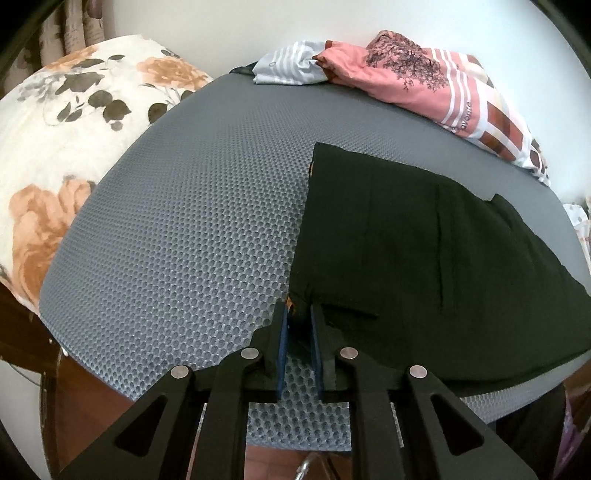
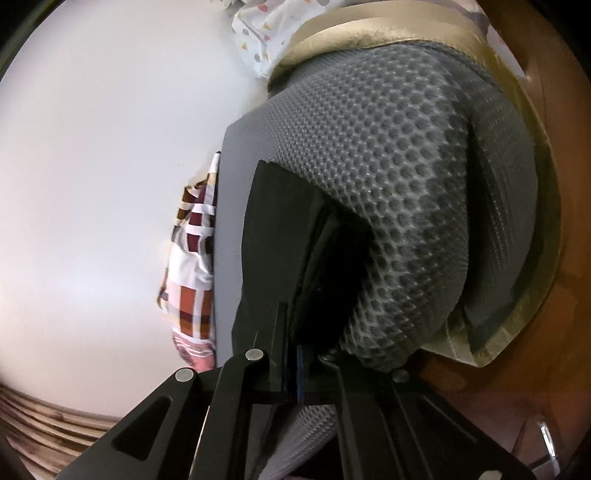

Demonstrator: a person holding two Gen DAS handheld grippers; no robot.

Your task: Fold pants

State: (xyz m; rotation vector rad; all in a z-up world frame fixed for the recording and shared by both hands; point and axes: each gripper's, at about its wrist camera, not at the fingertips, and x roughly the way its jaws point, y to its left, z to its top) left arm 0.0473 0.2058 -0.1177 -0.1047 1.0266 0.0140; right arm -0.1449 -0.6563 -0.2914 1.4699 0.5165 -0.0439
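Observation:
Black pants lie folded flat on the right half of a grey dimpled mat. My left gripper points down at their near left corner, and its blue pads pinch that corner of black cloth. In the right wrist view the picture is rolled sideways. The pants run along the mat straight into my right gripper. Its jaws stand together on the pants' edge, with a thick folded layer bulging beside the fingers. The far fingertip is hidden by the cloth.
A pink printed garment and a grey-striped one are piled at the mat's far edge against a white wall. A floral pillow lies left of the mat. A checked garment and a gold-trimmed cushion edge border the mat.

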